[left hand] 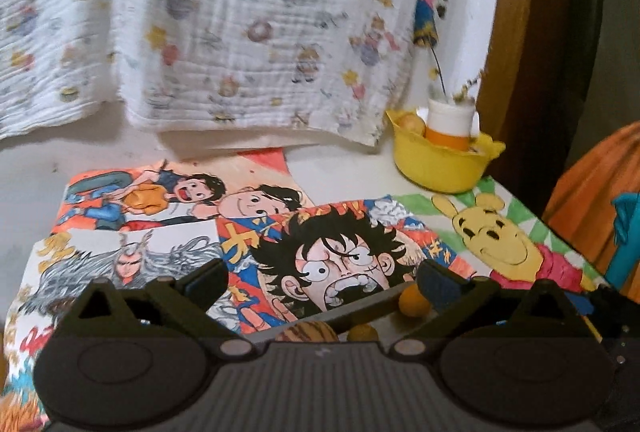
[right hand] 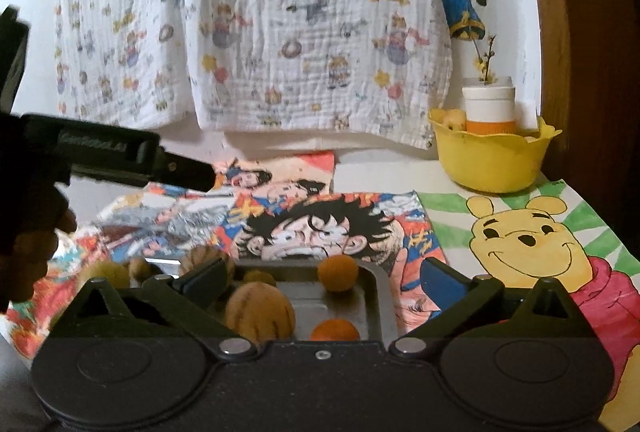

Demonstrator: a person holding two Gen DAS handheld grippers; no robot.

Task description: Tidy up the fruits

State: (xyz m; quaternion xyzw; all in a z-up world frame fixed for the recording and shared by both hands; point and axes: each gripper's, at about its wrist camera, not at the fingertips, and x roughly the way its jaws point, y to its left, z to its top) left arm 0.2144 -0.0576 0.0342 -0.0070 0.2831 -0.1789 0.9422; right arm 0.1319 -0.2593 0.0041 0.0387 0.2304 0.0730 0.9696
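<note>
While both pairs of jaws stand spread as wide as they go with nothing between them, the fruits sit in a shallow metal tray (right hand: 372,296) on the desk (right hand: 376,175), just ahead of the right gripper (right hand: 320,282). A striped tan melon-like fruit (right hand: 260,312) lies at the tray's near side, a small orange fruit (right hand: 338,272) rests toward the far rim, and another orange one (right hand: 335,330) peeks over the gripper body. More tan and yellowish pieces crowd the tray's left part, half hidden behind a finger, so their number is hard to tell.

Pointing down over the same tray's edge, the left gripper (left hand: 322,280) shows only the tops of an orange fruit (left hand: 414,302) and a striped one (left hand: 306,332) below its open fingers. Seen from the right wrist, that tool enters from the left, carried by a hand (right hand: 28,252).

Colourful cartoon drawings (right hand: 344,228) cover the desk under the tray, probably as a lining. At the back right a yellow bowl (right hand: 488,163) holds a white and orange jar (right hand: 489,109) with a twig and a pale fruit (right hand: 454,119), which suggests it may be one place for sorting. A printed cloth (right hand: 256,31) hangs behind. With neither tool holding anything, the next pick seems open to either one.
</note>
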